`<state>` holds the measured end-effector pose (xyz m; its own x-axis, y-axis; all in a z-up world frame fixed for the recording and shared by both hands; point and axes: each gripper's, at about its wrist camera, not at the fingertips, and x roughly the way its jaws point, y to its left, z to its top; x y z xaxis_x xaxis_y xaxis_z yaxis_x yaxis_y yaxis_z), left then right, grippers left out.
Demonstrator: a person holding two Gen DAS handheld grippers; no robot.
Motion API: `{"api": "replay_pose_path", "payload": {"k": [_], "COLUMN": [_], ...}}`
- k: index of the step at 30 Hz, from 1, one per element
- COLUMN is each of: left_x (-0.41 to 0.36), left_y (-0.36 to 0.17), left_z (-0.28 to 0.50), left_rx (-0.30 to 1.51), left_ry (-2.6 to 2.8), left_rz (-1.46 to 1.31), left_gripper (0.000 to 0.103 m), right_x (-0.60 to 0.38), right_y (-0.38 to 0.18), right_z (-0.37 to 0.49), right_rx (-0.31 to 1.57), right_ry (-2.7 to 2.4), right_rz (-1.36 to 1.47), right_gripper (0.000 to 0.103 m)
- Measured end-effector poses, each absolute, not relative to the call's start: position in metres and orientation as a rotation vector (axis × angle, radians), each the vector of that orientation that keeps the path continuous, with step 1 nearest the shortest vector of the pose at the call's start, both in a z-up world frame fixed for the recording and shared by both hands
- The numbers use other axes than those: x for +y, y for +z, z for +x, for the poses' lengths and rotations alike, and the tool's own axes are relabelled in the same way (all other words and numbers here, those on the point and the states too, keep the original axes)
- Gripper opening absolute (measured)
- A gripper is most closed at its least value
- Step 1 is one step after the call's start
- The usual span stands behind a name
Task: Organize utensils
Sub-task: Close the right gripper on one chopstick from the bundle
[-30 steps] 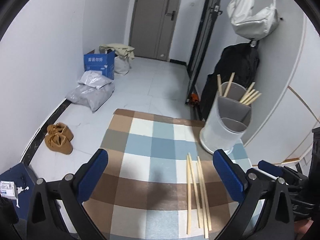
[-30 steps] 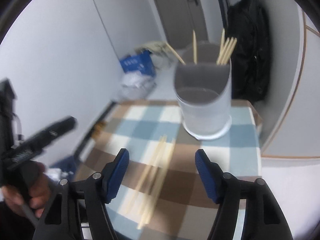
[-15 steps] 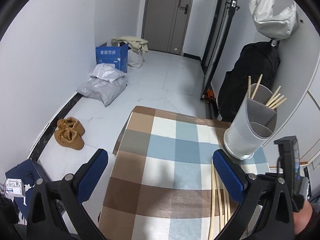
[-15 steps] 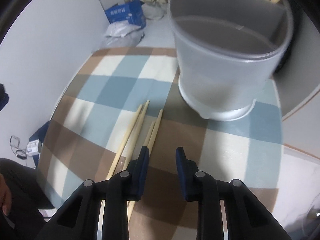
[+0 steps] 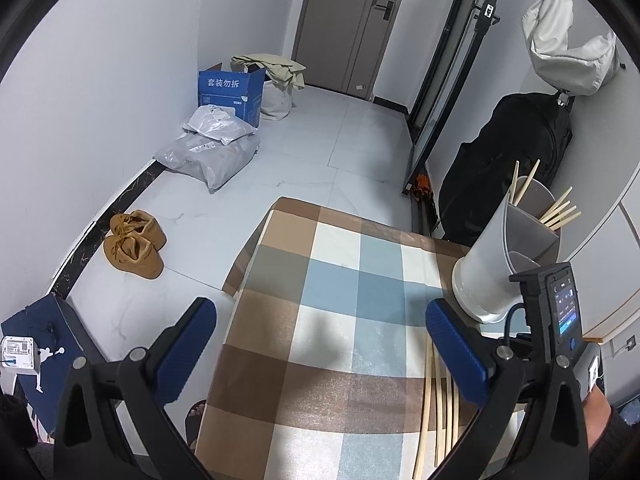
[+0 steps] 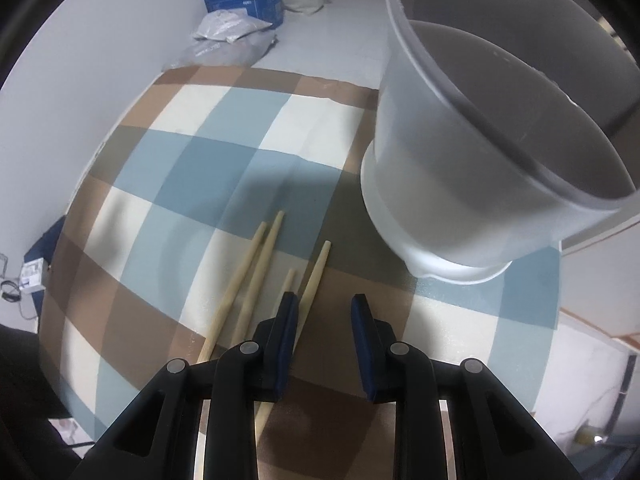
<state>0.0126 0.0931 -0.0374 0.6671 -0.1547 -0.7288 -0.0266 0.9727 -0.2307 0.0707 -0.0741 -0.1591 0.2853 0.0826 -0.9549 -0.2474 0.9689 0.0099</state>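
- The chopsticks (image 6: 256,276) on the cloth (image 6: 192,152) run under the right gripper (image 6: 325,304), so their near ends are hidden.
- From the left gripper (image 5: 320,344), its right finger covers part of those chopsticks.
- The holder (image 6: 480,152) is cut off by the top edge; its far compartment is out of sight.
- Box (image 5: 230,92) print too small to read.

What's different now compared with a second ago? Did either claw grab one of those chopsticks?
The right claw came down close over the loose chopsticks on the checked tablecloth, and its jaws have just been closing to a narrow gap. Nothing is gripped yet; the sticks lie beside its left pad. The left claw stays wide open and empty. The divided holder and four loose sticks have not moved.
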Motion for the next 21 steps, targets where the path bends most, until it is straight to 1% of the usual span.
{"api": "replay_pose_path", "payload": {"k": [2,3,11,15,21], "left_x": [0.095,0.096,0.107,0.112,0.102], "left_y": [-0.037,-0.037,-0.039,-0.042,-0.054], "left_z": [0.012,0.013,0.016,0.017,0.021], "left_rx": [0.841,0.841,0.847,0.854,0.906], "left_ry": [-0.072,-0.072,-0.049,-0.030,-0.037], "left_rz": [-0.237,-0.240,-0.263,-0.265,-0.228], "left_gripper": [0.102,0.102,0.102,0.102,0.102], "right_x": [-0.072,-0.070,-0.067,-0.068,-0.089], "right_y": [-0.159,-0.160,-0.162,-0.159,-0.144], "right_z": [0.072,0.073,0.088,0.087,0.071], "right_rx": [1.268,1.275,1.265,1.242,1.179], "right_ry": [0.217,0.213,0.200,0.205,0.236], "right_rz": [-0.167,-0.174,-0.141,-0.127,0.009], "right_gripper": [0.023,0.019,0.018,0.006,0.004]}}
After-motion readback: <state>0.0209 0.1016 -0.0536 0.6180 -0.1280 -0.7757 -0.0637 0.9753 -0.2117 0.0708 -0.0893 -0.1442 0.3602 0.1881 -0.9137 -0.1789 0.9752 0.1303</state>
